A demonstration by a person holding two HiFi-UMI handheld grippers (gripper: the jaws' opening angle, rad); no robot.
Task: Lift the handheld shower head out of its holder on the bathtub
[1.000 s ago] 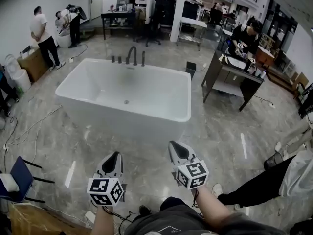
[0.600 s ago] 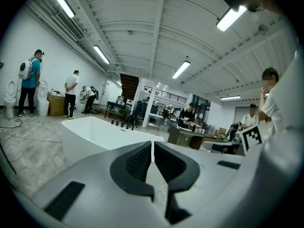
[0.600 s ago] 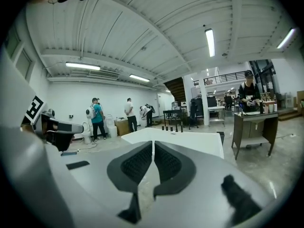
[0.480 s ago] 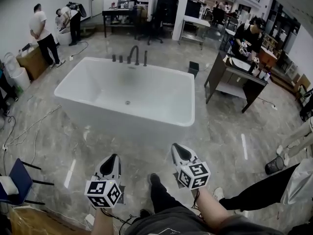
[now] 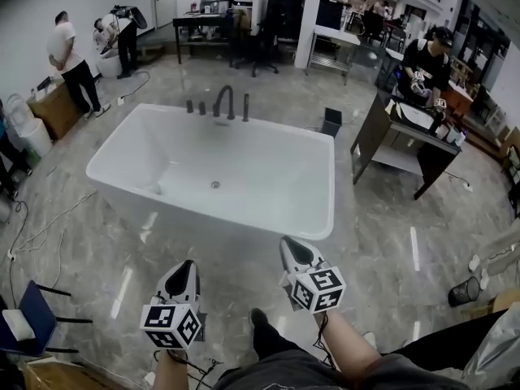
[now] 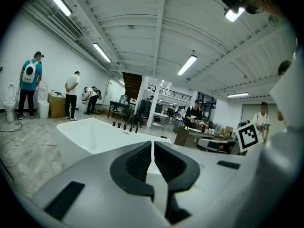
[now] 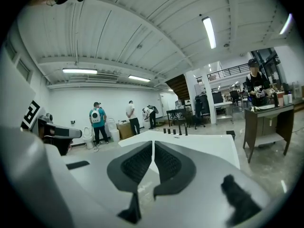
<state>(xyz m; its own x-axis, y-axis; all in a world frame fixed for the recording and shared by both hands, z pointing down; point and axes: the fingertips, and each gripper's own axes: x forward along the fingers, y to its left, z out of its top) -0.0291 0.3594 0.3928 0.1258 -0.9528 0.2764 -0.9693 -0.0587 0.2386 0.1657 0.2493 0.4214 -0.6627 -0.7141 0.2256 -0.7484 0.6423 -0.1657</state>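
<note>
Short of bathtub's (image 5: 268, 169) near rim, over floor (image 5: 236, 279): left gripper (image 5: 188, 265) & right gripper (image 5: 289, 244) side by side, both jaws clenched, nothing btwn. At bathtub's far rim, just right of faucet (image 5: 223, 100): handheld shower head (image 5: 245, 107), upright, well apart from both grippers.

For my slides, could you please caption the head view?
Left gripper and right gripper, both shut, short of the white bathtub with taps on its far rim.
</note>
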